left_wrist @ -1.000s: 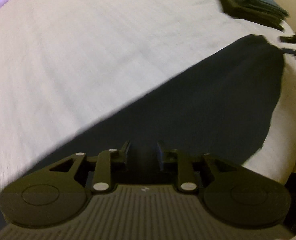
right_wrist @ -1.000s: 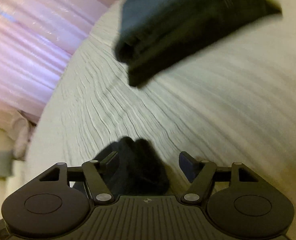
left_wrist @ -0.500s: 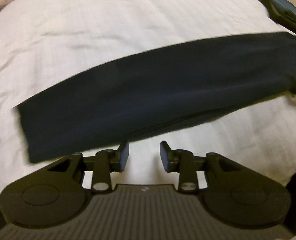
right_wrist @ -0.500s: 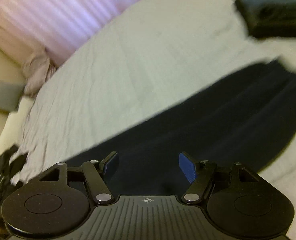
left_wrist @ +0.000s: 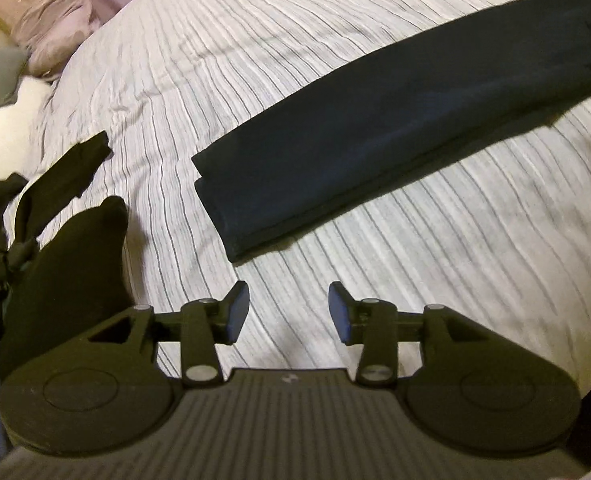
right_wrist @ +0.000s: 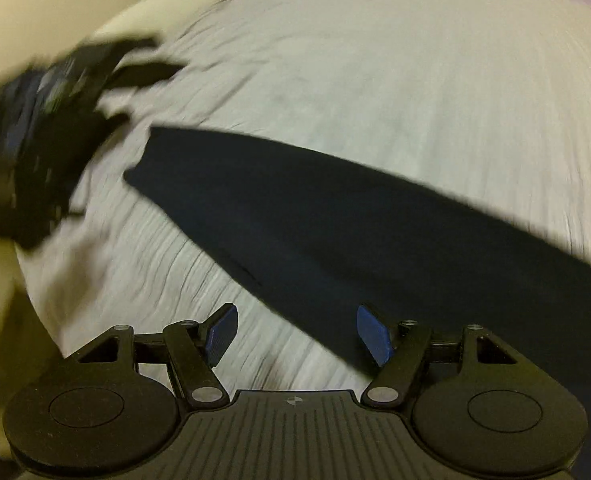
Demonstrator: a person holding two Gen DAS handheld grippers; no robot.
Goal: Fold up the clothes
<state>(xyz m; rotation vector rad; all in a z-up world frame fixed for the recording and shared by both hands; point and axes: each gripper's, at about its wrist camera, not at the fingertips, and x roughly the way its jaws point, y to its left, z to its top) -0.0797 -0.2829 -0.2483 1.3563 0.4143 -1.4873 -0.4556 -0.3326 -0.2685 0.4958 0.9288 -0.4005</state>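
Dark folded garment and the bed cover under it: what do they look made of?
Dark folded garment: seems a soft matte knit or woven cloth, navy to black; it lies flat with limp layered edges and no sheen. Exact fibre unclear.
Bed cover: looks like light woven cloth, maybe cotton, matte, with thin dark stripes and fine puckered wrinkles.

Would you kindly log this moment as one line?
left hand-held gripper opening, empty | right hand-held gripper open, empty | dark garment folded lengthwise on bed
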